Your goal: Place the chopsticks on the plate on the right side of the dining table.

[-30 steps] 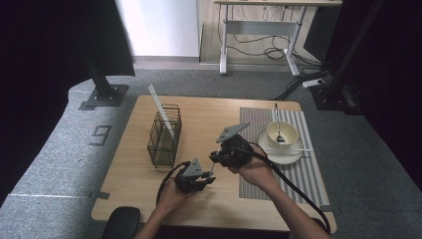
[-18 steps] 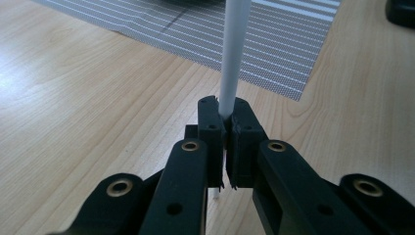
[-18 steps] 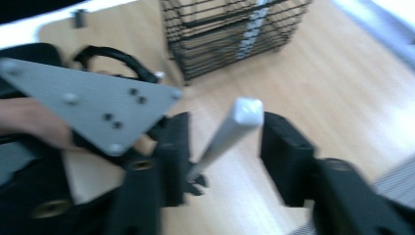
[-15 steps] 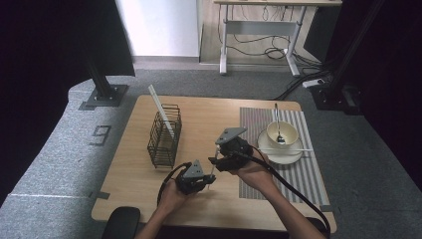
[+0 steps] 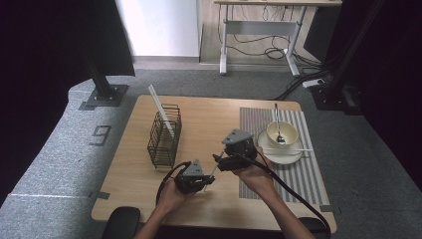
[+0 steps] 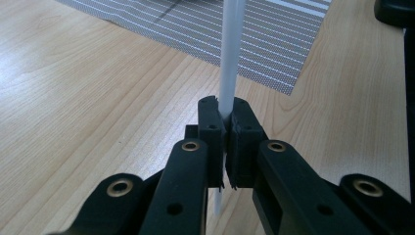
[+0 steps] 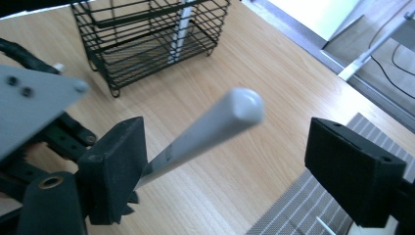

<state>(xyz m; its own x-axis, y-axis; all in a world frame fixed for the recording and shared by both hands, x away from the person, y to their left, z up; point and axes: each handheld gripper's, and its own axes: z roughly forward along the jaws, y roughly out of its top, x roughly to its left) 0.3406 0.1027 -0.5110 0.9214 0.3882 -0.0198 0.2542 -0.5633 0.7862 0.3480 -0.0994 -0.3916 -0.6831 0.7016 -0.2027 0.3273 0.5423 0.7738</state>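
A thin white stick (image 6: 230,58) is pinched near its lower end by my left gripper (image 6: 224,115), which is shut on it low over the wooden table (image 5: 209,119). In the high view the left gripper (image 5: 209,179) sits at the front middle of the table, and the stick (image 5: 213,172) slants up toward my right gripper (image 5: 220,162). The right gripper (image 7: 230,152) has just been opening. The stick's rounded top end (image 7: 210,125) is between its jaws, lying along the left pad, with a wide gap to the right pad.
A black wire rack (image 5: 164,137) stands at the left with another white stick (image 5: 161,112) leaning in it. On the striped placemat (image 5: 288,174) sit a plate (image 5: 281,154) and a bowl (image 5: 282,133) holding a spoon (image 5: 277,122). A cable (image 5: 293,191) trails from the right gripper.
The right gripper's jaws stand wider apart than a second ago. Both hands remain about where they were, with the stick still in the left gripper.
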